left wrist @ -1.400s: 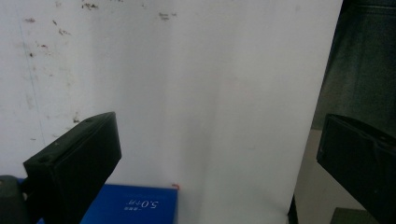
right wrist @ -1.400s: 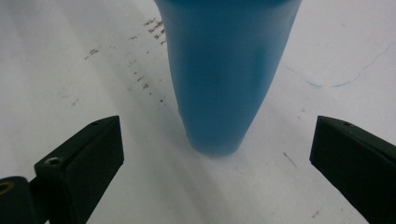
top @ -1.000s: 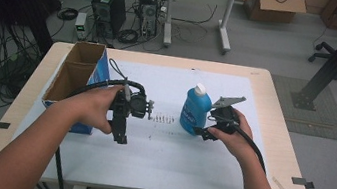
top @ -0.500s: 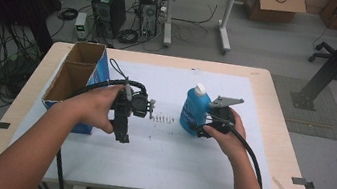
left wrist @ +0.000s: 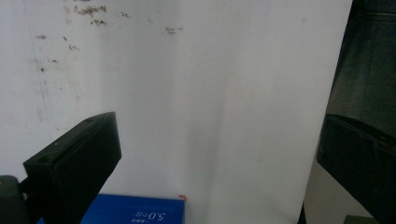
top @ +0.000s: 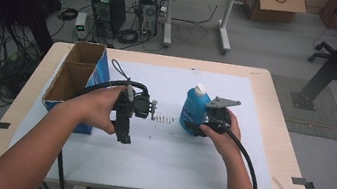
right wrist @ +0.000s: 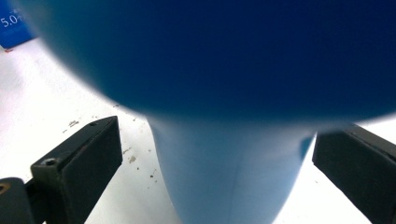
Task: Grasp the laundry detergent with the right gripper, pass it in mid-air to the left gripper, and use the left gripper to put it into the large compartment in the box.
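The blue bottle [top: 193, 109] stands upright on the white surface [top: 173, 151]. The right tool [top: 201, 124] has slid in closer, so the bottle now sits between its wide-apart jaws, ready for squeezing. The left tool [top: 123, 130] waits nearby, jaws apart, holding nothing.

Left gripper [top: 123, 130] is held at frame centre-left, jaws pointed down toward the bottom edge and spread wide. Right gripper [top: 196, 123] is held right of centre, jaws opened wide and aimed left. Both forearms are extended up from the bottom edge, hands wrapped around the gripper bodies.
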The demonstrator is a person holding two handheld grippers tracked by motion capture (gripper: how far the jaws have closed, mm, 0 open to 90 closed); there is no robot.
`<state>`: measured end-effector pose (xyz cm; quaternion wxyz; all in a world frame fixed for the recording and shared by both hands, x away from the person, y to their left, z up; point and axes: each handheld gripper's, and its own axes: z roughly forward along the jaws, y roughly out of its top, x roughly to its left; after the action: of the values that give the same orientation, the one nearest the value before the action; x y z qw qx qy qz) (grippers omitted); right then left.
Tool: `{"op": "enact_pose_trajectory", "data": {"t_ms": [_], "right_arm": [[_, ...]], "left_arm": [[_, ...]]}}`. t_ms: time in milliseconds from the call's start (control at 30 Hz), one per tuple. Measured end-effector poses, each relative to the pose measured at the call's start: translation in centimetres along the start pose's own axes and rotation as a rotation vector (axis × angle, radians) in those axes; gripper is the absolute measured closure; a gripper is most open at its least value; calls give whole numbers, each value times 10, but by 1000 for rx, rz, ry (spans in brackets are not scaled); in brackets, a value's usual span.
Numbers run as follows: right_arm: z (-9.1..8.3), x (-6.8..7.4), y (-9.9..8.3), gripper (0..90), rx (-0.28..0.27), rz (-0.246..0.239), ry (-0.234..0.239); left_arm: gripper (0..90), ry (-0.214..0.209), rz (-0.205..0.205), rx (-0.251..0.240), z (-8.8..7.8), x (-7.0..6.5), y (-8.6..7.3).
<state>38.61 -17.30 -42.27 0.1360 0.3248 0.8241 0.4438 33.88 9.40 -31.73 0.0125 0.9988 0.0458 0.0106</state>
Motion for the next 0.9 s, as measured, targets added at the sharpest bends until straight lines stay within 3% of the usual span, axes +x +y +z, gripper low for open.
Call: {"op": "enact_pose_trajectory", "data": {"t_ms": [267,700,900], "right_arm": [[4,3,-3,17,-32,-8,-23],[5,3,-12,12,-149,13,-29],[6,4,-14,12,-177,17,-46]], "left_arm": [[2,-2,4,-4,2,-1,-1],[2,-2,-7,-15,0,0,-3],[2,-2,-8,-16,0,1,-5]]}}
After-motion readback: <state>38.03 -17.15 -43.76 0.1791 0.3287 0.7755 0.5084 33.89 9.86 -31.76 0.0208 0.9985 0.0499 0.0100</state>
